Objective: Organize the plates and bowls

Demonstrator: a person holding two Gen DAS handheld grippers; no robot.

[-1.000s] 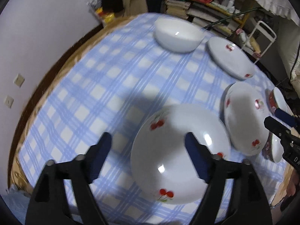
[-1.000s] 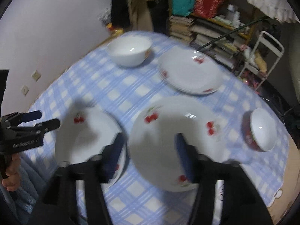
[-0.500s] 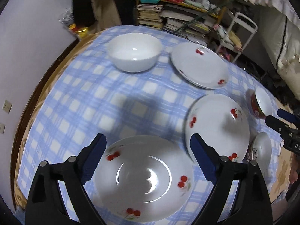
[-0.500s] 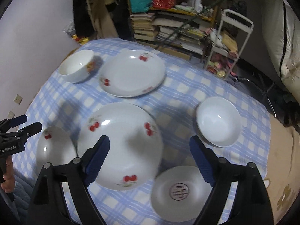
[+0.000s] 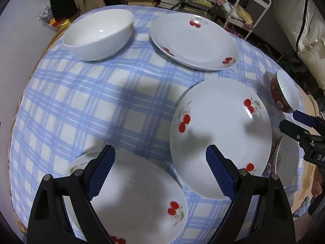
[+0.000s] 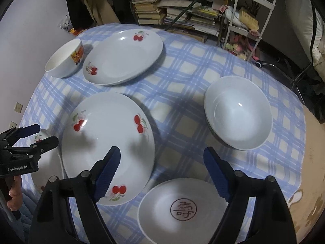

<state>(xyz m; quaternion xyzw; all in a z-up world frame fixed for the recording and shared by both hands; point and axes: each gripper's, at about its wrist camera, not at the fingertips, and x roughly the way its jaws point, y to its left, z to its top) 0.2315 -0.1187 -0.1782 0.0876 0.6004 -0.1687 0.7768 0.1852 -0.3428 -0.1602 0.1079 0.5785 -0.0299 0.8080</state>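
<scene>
Both tools empty: left tool (image 5: 160, 172) gapes wide, right tool (image 6: 162, 172) closing slightly. Risk: pad clips cherry plate (image 5: 130, 199) rim below, skidding it.

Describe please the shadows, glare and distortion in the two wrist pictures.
Left wrist view: fisheye bends the checked tablecloth; shadows fall on the middle cherry plate; a glint shows in the white bowl. Right wrist view: dark rounded corners; glare dot in the plain bowl.
</scene>
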